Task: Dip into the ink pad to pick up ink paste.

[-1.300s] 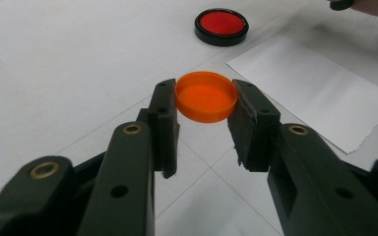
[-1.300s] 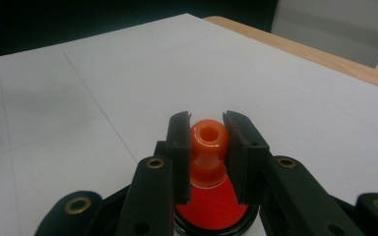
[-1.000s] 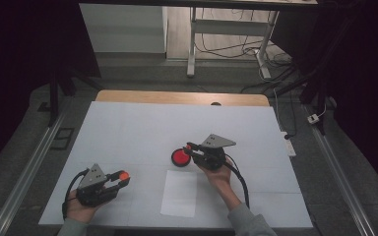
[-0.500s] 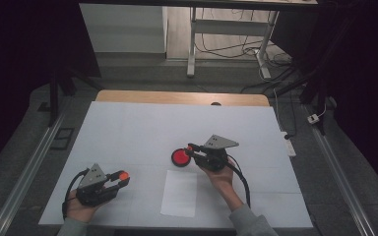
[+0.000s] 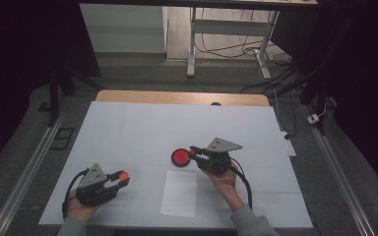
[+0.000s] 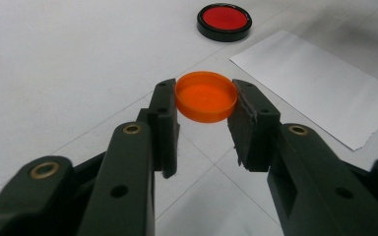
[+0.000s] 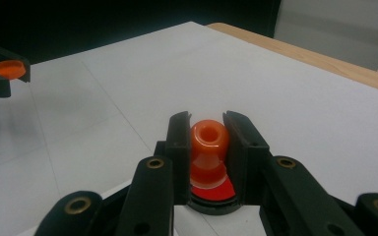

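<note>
1. My left tongs (image 5: 123,176) rest low at the near left corner of the counter, pointing right, clenched on an orange cap (image 6: 205,96) that sits flat between the pads, clear of the surface.
2. My right tongs (image 5: 192,150) sit near the middle of the counter, pointing left, my right hand (image 5: 225,178) wrapped under the body and my sleeved forearm coming in from the near edge.
3. The right tongs are clenched on a small orange bottle (image 7: 208,150), its open mouth facing away from me along the jaws.
4. The bottle hangs just over a round black dish with a red centre (image 5: 180,157); in the right gripper view the dish's red face shows directly beneath it. Whether bottle and dish touch I cannot tell.
5. A white sheet of paper (image 5: 179,192) lies flat just near of the dish, between my two hands; nothing blocks either tool.
6. The counter (image 5: 142,128) is covered in white, with a bare wooden strip along the far edge (image 5: 182,98).
7. Beyond it, a dim room: grey floor, cables, white furniture legs.
</note>
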### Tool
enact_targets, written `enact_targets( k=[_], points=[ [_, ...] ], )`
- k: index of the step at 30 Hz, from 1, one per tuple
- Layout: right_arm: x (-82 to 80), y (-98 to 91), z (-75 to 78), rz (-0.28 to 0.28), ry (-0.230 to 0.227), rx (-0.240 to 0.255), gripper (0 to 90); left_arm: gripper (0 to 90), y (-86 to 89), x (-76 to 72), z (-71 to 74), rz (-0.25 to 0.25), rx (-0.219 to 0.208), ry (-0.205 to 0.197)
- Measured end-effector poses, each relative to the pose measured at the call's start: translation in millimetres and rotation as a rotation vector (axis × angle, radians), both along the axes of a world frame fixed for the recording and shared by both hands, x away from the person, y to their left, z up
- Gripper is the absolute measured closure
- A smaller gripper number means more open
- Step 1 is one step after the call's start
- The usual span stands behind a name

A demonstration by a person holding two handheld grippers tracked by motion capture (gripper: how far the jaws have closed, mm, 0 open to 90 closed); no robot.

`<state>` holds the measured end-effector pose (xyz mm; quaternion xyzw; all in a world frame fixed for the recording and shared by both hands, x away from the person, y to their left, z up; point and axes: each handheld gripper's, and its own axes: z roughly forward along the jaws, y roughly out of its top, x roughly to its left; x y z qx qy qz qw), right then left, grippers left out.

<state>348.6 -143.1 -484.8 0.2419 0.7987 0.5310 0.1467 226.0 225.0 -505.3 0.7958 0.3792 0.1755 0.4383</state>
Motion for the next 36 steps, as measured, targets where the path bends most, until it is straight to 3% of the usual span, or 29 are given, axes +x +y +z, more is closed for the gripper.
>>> enact_targets(
  k=[24, 36],
  points=[
    [-18.4, -19.2, 5.8, 0.005, 0.005, 0.007, 72.4, 64.7, 0.3, 0.4, -0.7, 0.003, 0.001, 0.003],
    [-31.4, -21.4, 6.6, 0.036, 0.006, -0.001, 72.3, 64.7, 0.1, 1.4, -1.5, -0.001, 0.002, 0.005]
  ],
)
